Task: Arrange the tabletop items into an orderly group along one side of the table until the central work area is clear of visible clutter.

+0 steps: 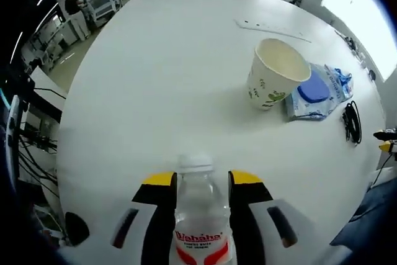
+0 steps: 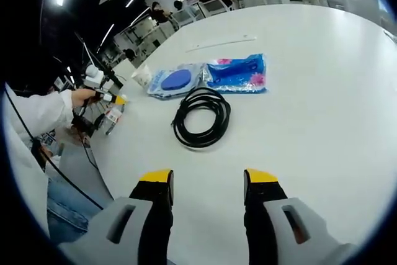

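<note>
Gripping the water bottle (image 1: pixel 200 215) just under its cap, the left gripper (image 1: pixel 201 181) held it clamped over the table (image 1: pixel 161 79); setting it upright beside the paper cup (image 1: pixel 276 72) seemed wise; the right gripper (image 2: pixel 208 181) gaped empty near the black cable (image 2: pixel 201 116).

Left gripper view: broad bare table (image 1: pixel 155 72) is seen ahead and to the left of the bottle (image 1: pixel 198 215). To the right, passage is obstructed by a tilted cup (image 1: pixel 276 72), a wipes pack (image 1: pixel 319 91) just beside it, and a cable (image 1: pixel 352 122) further out.

Right gripper view: the coiled cable (image 2: pixel 201 116) lies directly ahead, with two packs (image 2: pixel 211 76) behind it. Bare surface is found to the right.
</note>
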